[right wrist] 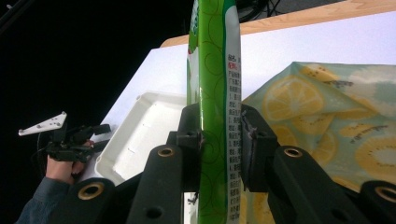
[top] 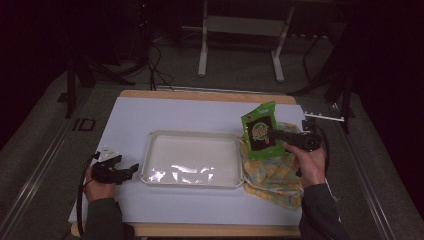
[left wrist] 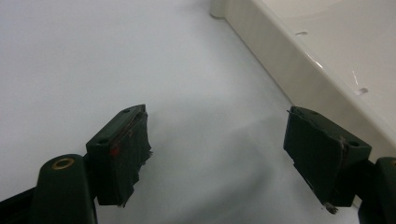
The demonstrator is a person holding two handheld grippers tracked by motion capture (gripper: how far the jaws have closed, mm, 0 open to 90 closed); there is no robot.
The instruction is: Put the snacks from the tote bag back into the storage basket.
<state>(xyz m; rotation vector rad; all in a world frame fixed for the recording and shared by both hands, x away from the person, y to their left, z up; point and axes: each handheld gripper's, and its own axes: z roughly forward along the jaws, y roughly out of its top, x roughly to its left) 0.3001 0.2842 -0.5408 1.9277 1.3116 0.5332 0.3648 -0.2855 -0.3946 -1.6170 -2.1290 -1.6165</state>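
A green snack packet (top: 261, 131) (right wrist: 215, 84) hangs in the air over the right end of the white tray (top: 155, 142) and a fruit-print cloth bag (top: 272, 177) (right wrist: 336, 112). My right gripper (top: 278, 136) (right wrist: 218, 135) is shut on the packet, jaws pressing both its flat faces. At the table's left, just off the tray's near-left corner, my left gripper (top: 131, 171) (left wrist: 217, 149) rests low over the white table cover, open, with nothing between its jaws. The tray's wall (left wrist: 289, 60) runs close along its right jaw.
The cloth bag lies crumpled on the table right of the tray, under the held packet. White cover (top: 150, 112) spreads over the wooden table. Table legs (top: 202, 55) and cables (top: 155, 65) stand on the floor beyond the far edge.
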